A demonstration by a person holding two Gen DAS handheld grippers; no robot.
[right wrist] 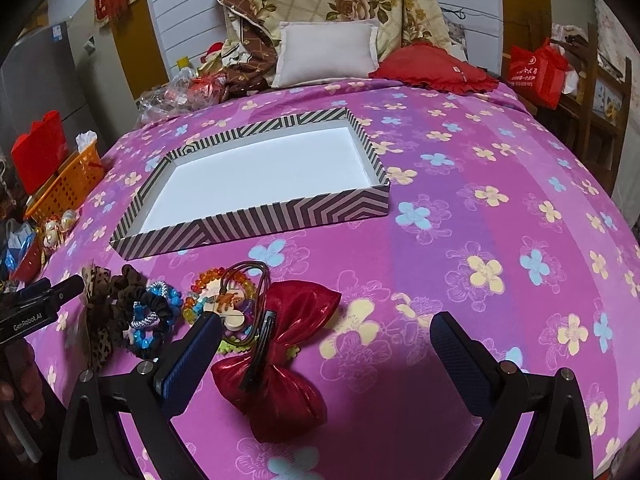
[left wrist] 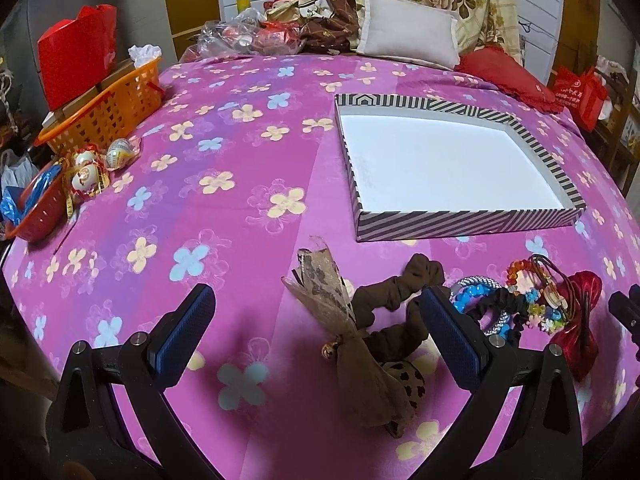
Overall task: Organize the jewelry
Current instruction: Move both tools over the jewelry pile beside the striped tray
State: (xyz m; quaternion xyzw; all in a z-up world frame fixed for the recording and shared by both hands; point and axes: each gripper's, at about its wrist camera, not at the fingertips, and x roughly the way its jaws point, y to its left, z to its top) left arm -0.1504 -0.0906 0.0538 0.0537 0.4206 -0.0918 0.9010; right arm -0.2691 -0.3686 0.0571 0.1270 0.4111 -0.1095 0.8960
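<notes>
Box [left wrist: 460, 216] on bed [left wrist: 240, 220], nothing in it. Hair ties [left wrist: 492, 304] heaped before box; scrunchie [left wrist: 384, 312] left of heap, bow [left wrist: 580, 320] right. Pillow [left wrist: 408, 28] behind box. Basket [left wrist: 104, 112] at bed's left edge.

**Dim room, blown-out box floor**

Soft indoor light, corners vignetted black in both views. White floor of the box [left wrist: 448, 164] overexposed, no detail. Dark shadows pooled under and between the fingers [right wrist: 192, 356]. Strong fisheye bulge bending the bedspread [left wrist: 224, 208] edges. Slight softness toward the rims; centre sharp.
</notes>
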